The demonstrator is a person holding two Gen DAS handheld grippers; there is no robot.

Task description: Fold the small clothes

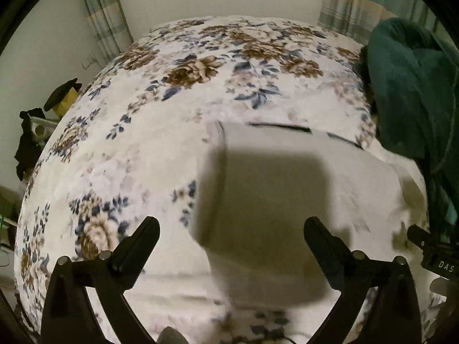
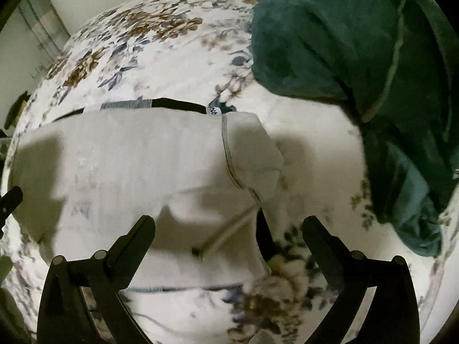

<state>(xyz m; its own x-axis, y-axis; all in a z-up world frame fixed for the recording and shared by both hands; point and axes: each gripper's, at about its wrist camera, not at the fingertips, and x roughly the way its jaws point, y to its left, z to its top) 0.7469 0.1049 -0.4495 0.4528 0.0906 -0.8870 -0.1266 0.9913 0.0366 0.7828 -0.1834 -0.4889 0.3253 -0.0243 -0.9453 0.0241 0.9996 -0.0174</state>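
A small white garment (image 1: 287, 177) lies partly folded on the floral bedspread (image 1: 143, 109). It has a black and grey band along its far edge (image 2: 172, 103) and a drawstring (image 2: 226, 236) on its near part. My left gripper (image 1: 231, 226) is open and empty, above the garment's left side. My right gripper (image 2: 229, 226) is open and empty, above the garment's (image 2: 137, 160) near right part. The tip of the right gripper shows at the right edge of the left wrist view (image 1: 424, 240).
A dark green blanket (image 2: 358, 46) is heaped on the right side of the bed, also in the left wrist view (image 1: 410, 86). Curtains (image 1: 100, 14) and a wall stand behind the bed. Dark clutter (image 1: 28, 140) sits off the bed's left edge.
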